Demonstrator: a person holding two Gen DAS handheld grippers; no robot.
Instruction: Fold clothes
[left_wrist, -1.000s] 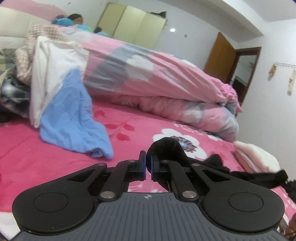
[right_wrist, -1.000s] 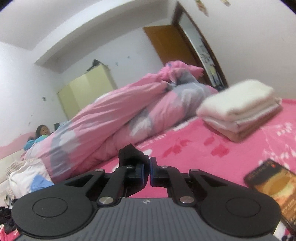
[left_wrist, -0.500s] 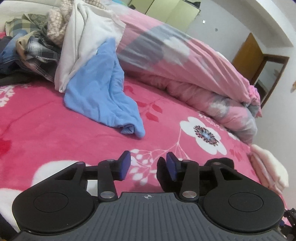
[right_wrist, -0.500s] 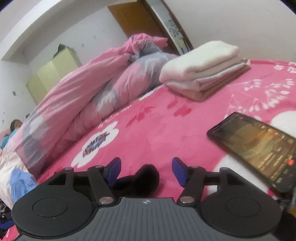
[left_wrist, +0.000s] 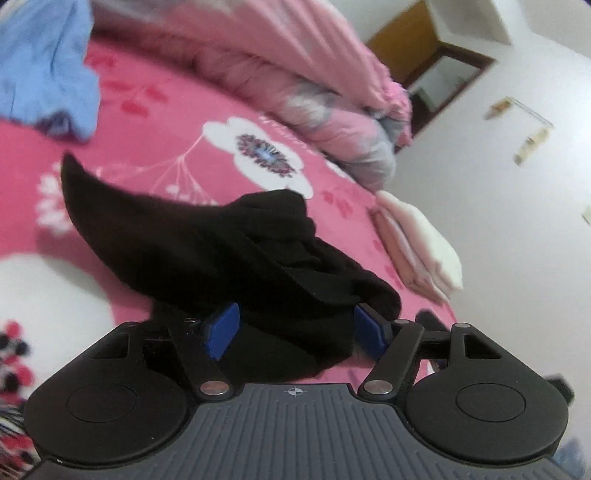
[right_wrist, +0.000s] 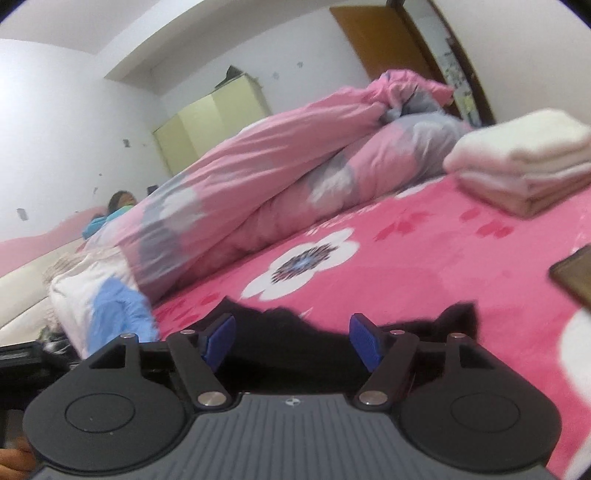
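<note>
A black garment (left_wrist: 229, 251) lies crumpled on the pink flowered bed (left_wrist: 155, 140). The left gripper (left_wrist: 295, 328) and right gripper (right_wrist: 291, 338) both hover over it, jaws spread wide, holding nothing.

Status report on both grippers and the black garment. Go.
Left gripper open, right gripper open. Black garment lying bunched on the pink bedspread, unfolded, ungripped. Phone lying to the right.
</note>
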